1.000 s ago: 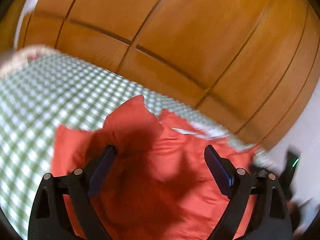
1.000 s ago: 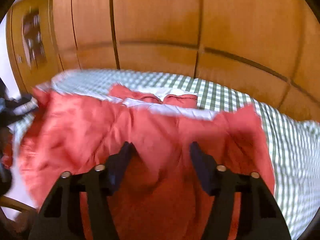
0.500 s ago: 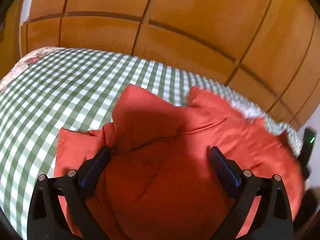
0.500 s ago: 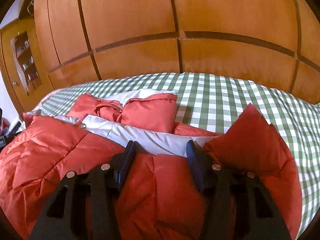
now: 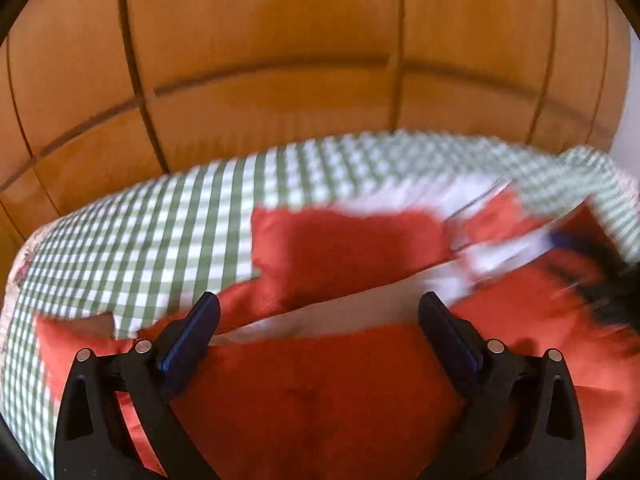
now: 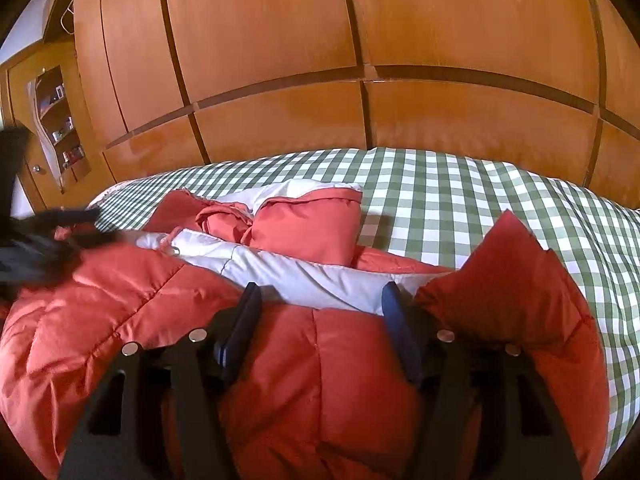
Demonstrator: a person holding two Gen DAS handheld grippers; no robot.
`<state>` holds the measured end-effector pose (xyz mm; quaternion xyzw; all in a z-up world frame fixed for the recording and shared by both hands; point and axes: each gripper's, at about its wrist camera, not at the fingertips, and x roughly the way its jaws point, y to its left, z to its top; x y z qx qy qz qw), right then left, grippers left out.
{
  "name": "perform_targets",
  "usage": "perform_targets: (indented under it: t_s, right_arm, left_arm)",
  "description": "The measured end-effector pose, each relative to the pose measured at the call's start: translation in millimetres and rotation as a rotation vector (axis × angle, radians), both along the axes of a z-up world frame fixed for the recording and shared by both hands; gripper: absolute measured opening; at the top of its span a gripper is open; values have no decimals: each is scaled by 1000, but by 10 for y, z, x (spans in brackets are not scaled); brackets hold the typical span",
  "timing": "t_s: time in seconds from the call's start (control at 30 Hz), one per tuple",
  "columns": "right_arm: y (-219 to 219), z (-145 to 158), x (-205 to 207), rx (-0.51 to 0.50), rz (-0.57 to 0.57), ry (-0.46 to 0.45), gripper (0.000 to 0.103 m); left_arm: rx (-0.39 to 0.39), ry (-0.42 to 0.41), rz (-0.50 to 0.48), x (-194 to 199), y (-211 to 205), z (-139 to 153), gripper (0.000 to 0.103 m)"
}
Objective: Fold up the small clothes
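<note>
Right wrist view: we find the red quilted jacket [image 6: 320,380] lying on the bed [image 6: 460,200], spread across its near side, pale lining [image 6: 320,276] showing along a band through its middle and a puffed red part, collar or hood we cannot tell, bunched on the far side [image 6: 308,228]. We judge it light, soft and springy, with a smooth shell likely to slip; a hold on a hem, cuff or seam edge should serve better than a pinch on the padded bulk. Its long axis appears to run left to right across the view, a peaked red corner [image 6: 508,280] standing up at the right end; which end is the hem we cannot tell. The right tongs [image 6: 320,300] stand part open, their jaws having just been opening, fabric lying between them but not pinched. The left tongs [image 5: 318,316] are fully spread, likewise just opened, holding nothing, over the jacket [image 5: 320,400]; that view is blurred. Behind the bed stands a wooden panelled wardrobe [image 6: 360,80].
</note>
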<state>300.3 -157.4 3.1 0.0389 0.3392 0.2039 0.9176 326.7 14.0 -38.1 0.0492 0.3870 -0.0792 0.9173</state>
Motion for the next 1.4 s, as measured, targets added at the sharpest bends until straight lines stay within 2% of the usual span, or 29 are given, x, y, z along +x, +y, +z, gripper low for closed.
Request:
perform_targets:
  t_s: [0.07, 0.1, 0.17, 0.2, 0.23, 0.3, 0.33, 0.4, 0.43, 0.5, 0.57, 0.6, 0.77, 1.03, 1.13, 1.27, 1.4]
  right_arm:
    - [-25, 9, -4, 26, 2, -4, 65]
    - [-25, 13, -8, 27, 2, -4, 65]
    - [-12, 30, -33, 20, 0, -14, 67]
    - [-12, 64, -85, 20, -3, -38, 70]
    - [-23, 117, -156, 29, -4, -68, 75]
    - [-75, 260, -344, 36, -44, -142, 92]
    - [-121, 371, -479, 30, -95, -195, 95]
    - [-172, 480, -593, 6, -143, -234, 101]
    - [-185, 502, -601, -16, -159, -234, 101]
    - [-217, 431, -500, -77, -214, -177, 101]
    - [-283, 196, -301, -122, -283, -41, 101]
    - [-308, 143, -270, -110, -290, -24, 101]
    - [-244, 112, -298, -149, -314, -57, 101]
    - [-249, 121, -279, -131, -306, -56, 101]
    - [-262, 115, -291, -131, -305, -58, 101]
    - [-259, 118, -289, -134, -305, -57, 101]
    - [-266, 120, -280, -131, -306, -59, 101]
  left_arm:
    - [-138, 8, -3, 51, 197, -177, 100]
    - [-162, 1, -4, 44, 230, -198, 100]
    - [-170, -7, -5, 11, 263, -243, 100]
    - [-176, -15, -4, -12, 272, -259, 100]
    - [-182, -18, -4, -28, 275, -266, 100]
    - [-191, -16, -1, -37, 289, -289, 100]
    - [-194, -15, 1, -44, 291, -302, 100]
    - [-203, -11, 1, -78, 299, -306, 100]
    - [-208, -9, 3, -60, 292, -297, 100]
    - [-220, -2, 3, -47, 309, -304, 100]
    - [-228, 0, 2, -48, 320, -315, 100]
    - [-234, -1, -1, -54, 324, -314, 100]
    - [-231, 3, 3, -54, 319, -316, 100]
    - [-200, 21, 34, -96, 294, -285, 100]
    - [-186, 22, 68, -269, 311, -193, 99]
    - [-193, -28, 111, -609, 427, -27, 99]
    - [-143, -80, 221, -925, 730, 68, 99]
